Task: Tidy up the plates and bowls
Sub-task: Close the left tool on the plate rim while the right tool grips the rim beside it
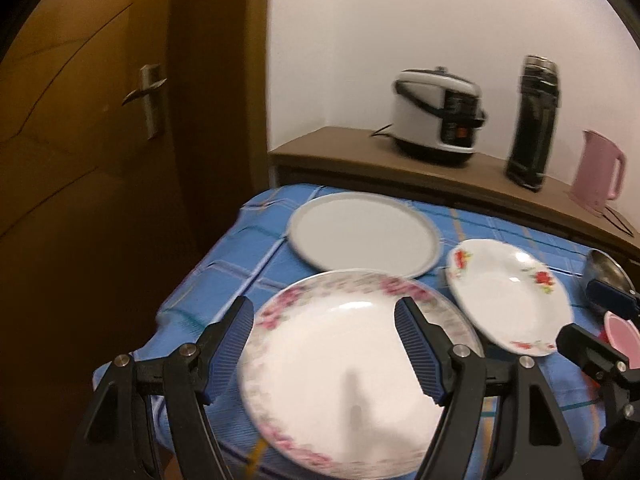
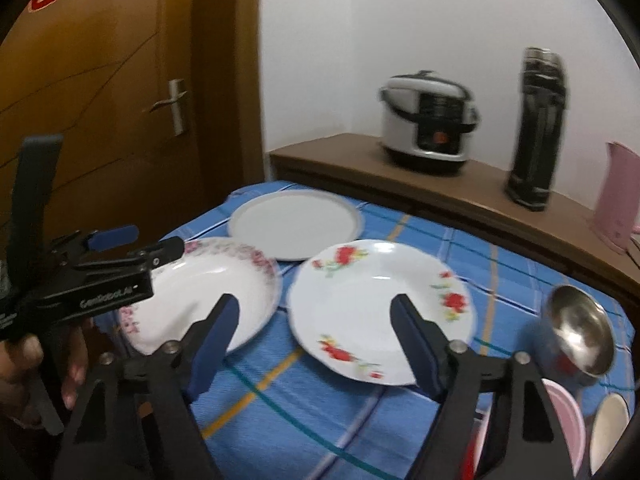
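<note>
Plates spread on checked cloth, both grippers open above them

Plates sit on a desk (image 2: pixel 360 432) covered in blue checked cloth with yellow and teal lines. Pink-rimmed plate (image 1: pixel 344 376): round, glossy white ceramic, faded pink floral band, lies at the near left corner. Left gripper (image 1: pixel 324 344) hovers over it, ribbed blue fingers (image 1: pixel 230 354) spread wide, one past the plate's left edge and one over its centre; nothing gripped. Red-flower plate (image 2: pixel 380 312): round, shallow, shiny white with red rose sprigs, just right of the pink-rimmed one (in the right wrist view they look close but apart). Right gripper (image 2: pixel 316 344) frames it with fingers wide apart, holding nothing. Grey plate (image 2: pixel 296 224): flat, matte, plain with a raised rim, farther back; from the left wrist view its near edge is overlapped by the pink-rimmed plate. Steel bowl (image 2: pixel 580 332), polished and round, sits at the right edge of the cloth. Pink bowl (image 2: pixel 564 428) and a pale bowl (image 2: pixel 608 428) sit at bottom right, partly cut off. Behind, on a brown wooden shelf (image 2: pixel 340 156): white rice cooker (image 2: pixel 428 116), tall dark thermos (image 2: pixel 536 128), pink kettle (image 1: pixel 596 172). Wooden door (image 2: pixel 120 120) on the left.
</note>
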Tool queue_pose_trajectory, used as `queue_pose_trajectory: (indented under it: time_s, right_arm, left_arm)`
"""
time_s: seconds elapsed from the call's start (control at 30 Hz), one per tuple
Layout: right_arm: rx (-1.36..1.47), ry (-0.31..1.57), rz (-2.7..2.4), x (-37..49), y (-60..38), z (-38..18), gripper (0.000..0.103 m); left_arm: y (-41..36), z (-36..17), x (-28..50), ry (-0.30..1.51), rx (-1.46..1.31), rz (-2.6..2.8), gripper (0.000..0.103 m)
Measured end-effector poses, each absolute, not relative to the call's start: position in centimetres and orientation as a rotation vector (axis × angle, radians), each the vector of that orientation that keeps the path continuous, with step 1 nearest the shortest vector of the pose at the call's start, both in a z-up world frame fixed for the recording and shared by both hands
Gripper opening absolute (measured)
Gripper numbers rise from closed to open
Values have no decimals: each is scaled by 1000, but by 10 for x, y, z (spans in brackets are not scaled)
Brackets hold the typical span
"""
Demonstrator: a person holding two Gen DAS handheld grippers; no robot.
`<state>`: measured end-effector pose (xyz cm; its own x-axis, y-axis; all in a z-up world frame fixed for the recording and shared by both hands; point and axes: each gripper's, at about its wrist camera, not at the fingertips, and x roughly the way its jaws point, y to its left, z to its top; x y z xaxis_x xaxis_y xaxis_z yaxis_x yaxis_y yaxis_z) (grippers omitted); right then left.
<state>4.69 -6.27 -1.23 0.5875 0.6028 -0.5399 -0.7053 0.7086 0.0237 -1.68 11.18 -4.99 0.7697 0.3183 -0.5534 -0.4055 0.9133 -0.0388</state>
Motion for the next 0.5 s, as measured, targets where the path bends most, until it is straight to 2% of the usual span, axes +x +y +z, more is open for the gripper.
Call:
queue_pose_trajectory:
  time_s: [0.27,0.5]
  right_arm:
    - [-255,678,859,55,-27,-37,49]
    - [-299,734,860,61,-12,-50,44]
  left_arm:
    - [144,-69,-26,617,-216,455,75]
    - [152,-81,-23,645,-237,440,75]
